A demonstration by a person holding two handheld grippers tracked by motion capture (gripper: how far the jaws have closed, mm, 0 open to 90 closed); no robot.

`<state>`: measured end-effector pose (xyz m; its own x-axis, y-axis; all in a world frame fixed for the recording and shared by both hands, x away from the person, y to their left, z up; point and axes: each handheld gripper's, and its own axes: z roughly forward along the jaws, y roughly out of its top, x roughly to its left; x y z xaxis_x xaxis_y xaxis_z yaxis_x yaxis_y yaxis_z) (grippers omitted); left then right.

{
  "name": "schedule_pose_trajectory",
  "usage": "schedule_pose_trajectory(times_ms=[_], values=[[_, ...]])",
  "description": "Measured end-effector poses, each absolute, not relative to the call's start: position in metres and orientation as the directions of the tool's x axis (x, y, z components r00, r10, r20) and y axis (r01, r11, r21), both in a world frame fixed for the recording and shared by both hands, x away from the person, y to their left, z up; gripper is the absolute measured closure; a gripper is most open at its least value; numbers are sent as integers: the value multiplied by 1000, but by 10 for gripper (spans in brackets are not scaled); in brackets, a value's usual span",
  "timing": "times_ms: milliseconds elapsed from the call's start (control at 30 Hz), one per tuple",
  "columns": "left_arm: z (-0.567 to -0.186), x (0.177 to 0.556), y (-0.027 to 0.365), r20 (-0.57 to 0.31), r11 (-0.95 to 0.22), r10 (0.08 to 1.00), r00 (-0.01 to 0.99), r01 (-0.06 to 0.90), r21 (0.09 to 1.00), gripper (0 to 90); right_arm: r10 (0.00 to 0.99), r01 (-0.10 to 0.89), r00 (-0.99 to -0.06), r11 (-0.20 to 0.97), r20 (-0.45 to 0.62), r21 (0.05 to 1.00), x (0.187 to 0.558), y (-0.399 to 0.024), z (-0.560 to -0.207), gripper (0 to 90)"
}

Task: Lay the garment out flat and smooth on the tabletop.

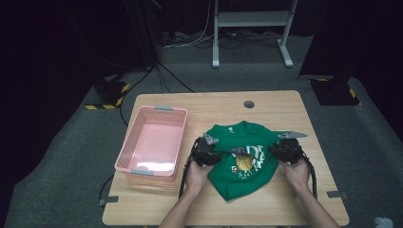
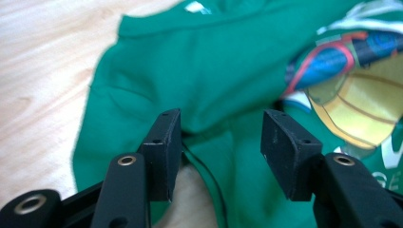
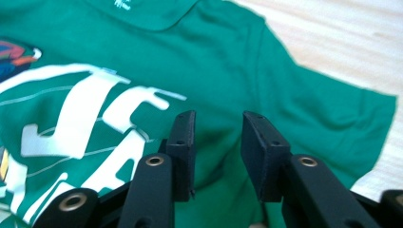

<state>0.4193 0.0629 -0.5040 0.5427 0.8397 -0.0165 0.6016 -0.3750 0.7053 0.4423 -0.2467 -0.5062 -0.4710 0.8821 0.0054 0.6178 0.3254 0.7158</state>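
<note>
Your green cotton T-shirt with the white lettering and a yellow and blue print (image 1: 240,159) lies spread on the pale wooden desk (image 1: 266,107), neck end toward the far edge, roughly in the middle of the desk and a little toward your near side. Your left claw (image 1: 215,153) sits at the shirt's left edge and your right claw (image 1: 277,151) at its right edge, each held low over the cloth with your hands behind them. In the left gripper view the left claw (image 2: 221,142) stands partly apart with green fabric in the gap; a fold of the shirt rises between the jaws, but the pads (image 2: 167,142) do not press on it, and bare desk shows to the left of the cloth. In the right gripper view the right claw (image 3: 217,142) is narrowly apart above the shirt (image 3: 228,66), the pads (image 3: 259,147) clear of the cloth, with the white lettering off to the left and the sleeve running out to the right toward the desk. A pink plastic slatted basket (image 1: 138,137) rests on the left part of the desk, just beside your left hand and apart from the shirt.
</note>
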Motion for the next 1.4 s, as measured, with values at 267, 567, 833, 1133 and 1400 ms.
schedule_pose_trajectory(times_ms=[267, 567, 833, 1133, 1400], values=[[-521, 427, 56, -7, -426, 826, 564, 633, 646, 630, 877, 644, -481, 340, 17, 686, 447, -239, -519, 632], [-519, 422, 63, 11, -466, 806, 592, 623, 628, 855, 885, 651, -465, 358, -20, 670, 451, -240, -526, 612], [-514, 422, 72, -26, -425, 816, 577, 630, 650, 842, 901, 659, -432, 349, -45, 666, 461, -250, -525, 595], [-515, 427, 64, -30, -404, 829, 559, 635, 659, 587, 885, 612, -465, 329, -10, 719, 452, -243, -511, 545], [-521, 437, 55, 13, -433, 829, 559, 625, 650, 692, 884, 616, -468, 320, 7, 720, 466, -225, -513, 522]])
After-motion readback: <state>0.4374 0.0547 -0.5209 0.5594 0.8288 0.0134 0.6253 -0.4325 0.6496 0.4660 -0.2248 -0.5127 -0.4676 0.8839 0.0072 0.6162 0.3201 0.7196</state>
